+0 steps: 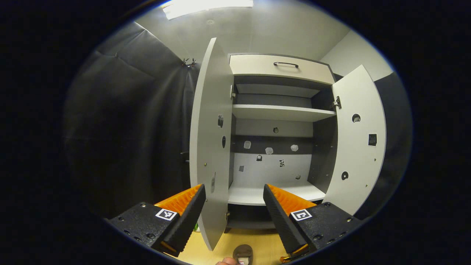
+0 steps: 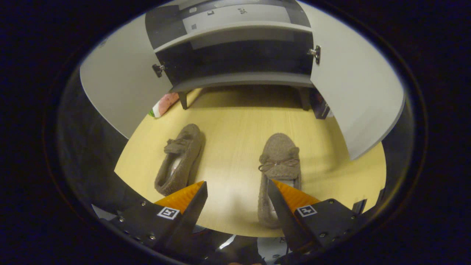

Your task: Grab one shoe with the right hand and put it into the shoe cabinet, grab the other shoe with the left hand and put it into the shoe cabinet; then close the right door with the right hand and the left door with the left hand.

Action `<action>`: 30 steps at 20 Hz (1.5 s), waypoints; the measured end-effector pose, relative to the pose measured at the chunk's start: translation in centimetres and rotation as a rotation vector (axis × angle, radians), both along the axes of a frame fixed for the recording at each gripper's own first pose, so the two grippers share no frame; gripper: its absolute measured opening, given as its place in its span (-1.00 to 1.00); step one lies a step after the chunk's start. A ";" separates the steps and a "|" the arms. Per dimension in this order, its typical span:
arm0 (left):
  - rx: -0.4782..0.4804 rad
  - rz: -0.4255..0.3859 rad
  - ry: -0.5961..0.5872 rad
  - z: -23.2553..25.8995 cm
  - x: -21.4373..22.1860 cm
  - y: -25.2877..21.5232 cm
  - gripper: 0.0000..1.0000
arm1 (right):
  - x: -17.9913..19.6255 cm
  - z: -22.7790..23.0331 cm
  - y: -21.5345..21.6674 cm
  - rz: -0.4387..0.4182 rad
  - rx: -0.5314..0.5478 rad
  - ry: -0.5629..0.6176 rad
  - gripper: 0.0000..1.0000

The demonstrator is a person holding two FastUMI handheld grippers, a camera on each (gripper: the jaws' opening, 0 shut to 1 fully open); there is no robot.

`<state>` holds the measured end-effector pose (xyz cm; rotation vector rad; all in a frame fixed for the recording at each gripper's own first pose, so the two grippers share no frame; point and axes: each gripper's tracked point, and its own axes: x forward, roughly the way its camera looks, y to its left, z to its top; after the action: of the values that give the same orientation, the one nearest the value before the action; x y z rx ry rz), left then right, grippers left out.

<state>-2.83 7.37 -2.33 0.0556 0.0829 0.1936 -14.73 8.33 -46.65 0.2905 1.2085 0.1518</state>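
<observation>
The right gripper (image 2: 235,198) hangs above the floor with its jaws spread wide and nothing between them, pointed down at the pair of shoes. Just ahead of it and slightly to its right lies the right shoe (image 2: 278,173), a fuzzy slipper with a small bow; its heel end passes under the gripper's right-hand finger, but I cannot tell whether the two touch. The left shoe (image 2: 180,162) lies ahead to the gripper's left, well apart from its mate. Both point toe-first at the shoe cabinet (image 2: 239,79), which stands farther ahead on short legs, so either could likely be lifted and slid in without turning. Judging by this, the first grab is not yet made, and the right shoe is the nearer candidate.

The left gripper (image 1: 233,202) is likewise spread open and empty, held higher and facing the cabinet's interior. Straight ahead, beyond its fingertips, is the bottom shelf (image 1: 254,195), bare and ready to take the shoes. The left door (image 1: 211,147) stands swung out just beside the gripper's left-hand finger, and the right door (image 1: 358,147) is open ahead to its right. Both doors stand wide, which leaves the opening free for loading. A drawer (image 1: 281,68) with a handle tops the cabinet.
</observation>
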 end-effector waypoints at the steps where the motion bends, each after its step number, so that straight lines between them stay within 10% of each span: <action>1: 0.003 0.013 0.001 0.2 -0.4 0.5 0.93 | 0.1 -1.3 -0.1 -0.005 -0.006 0.020 0.97; 6: 0.037 0.109 0.010 0.5 -2.2 3.3 0.92 | 1.4 -5.5 -1.2 -0.043 -0.059 0.058 0.91; 10: 0.051 0.182 0.019 0.6 -3.7 5.3 0.93 | 2.1 -7.9 -1.2 -0.050 -0.087 0.085 0.49; 16: 0.055 0.240 0.027 0.4 -4.9 6.6 0.91 | 2.6 -9.3 -2.9 -0.030 -0.217 0.039 -0.84; 30: 0.024 0.195 0.042 -0.8 -4.5 6.1 0.92 | 7.1 1.3 -3.9 -0.093 -0.127 -0.210 -0.99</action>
<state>-7.35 13.50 -3.11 0.0760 0.1282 0.3880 -7.59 4.47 -45.36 0.2134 0.9898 0.0232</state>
